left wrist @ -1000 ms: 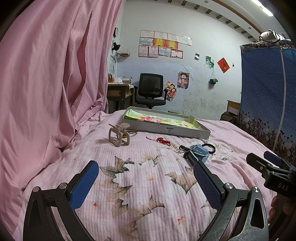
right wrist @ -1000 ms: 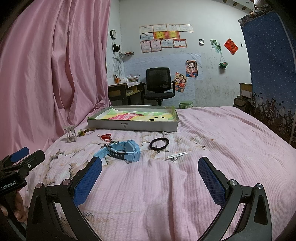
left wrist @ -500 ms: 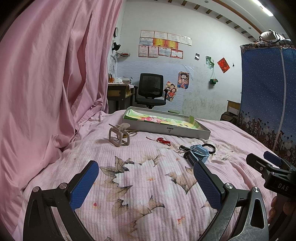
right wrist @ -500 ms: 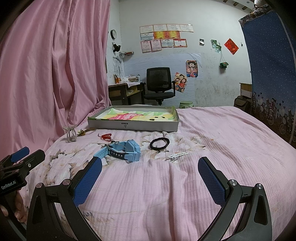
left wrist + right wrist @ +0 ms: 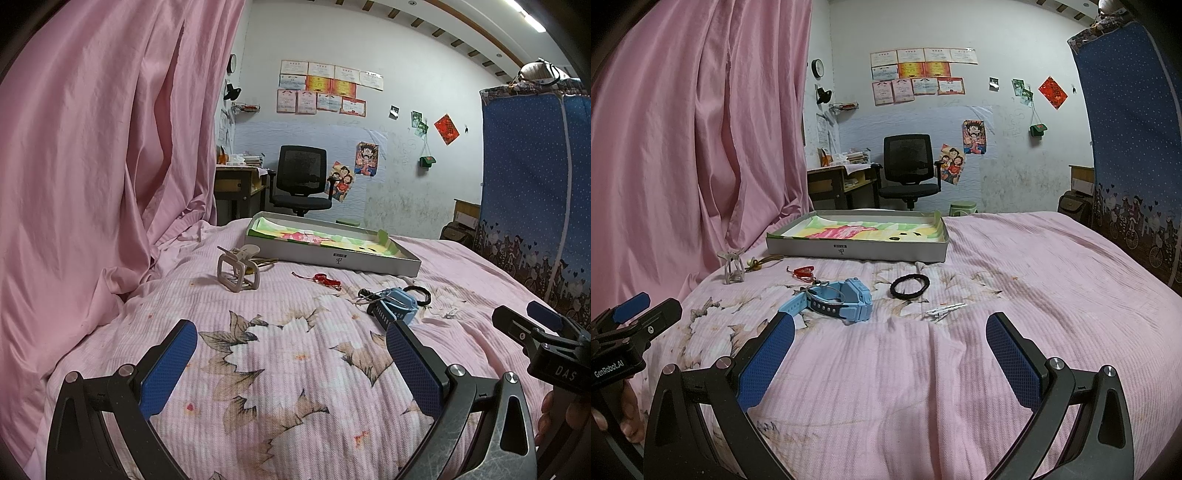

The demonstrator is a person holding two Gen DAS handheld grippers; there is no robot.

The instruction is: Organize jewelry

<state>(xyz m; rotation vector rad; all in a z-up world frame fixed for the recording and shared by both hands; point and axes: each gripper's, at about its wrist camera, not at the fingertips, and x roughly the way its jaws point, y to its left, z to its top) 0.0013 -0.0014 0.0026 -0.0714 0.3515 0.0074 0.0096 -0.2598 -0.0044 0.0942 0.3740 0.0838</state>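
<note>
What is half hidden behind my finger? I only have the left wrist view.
Observer: A blue watch, lying on the bedspread, with a thin metal ring resting on its strap.
Operator: Right gripper state?
Observer: The right gripper is open with nothing between its fingers, short of the watch.
Operator: The pale speck right of the watch?
Observer: A silver hair clip, nearer the camera than the black hair tie and not touching it.
</note>
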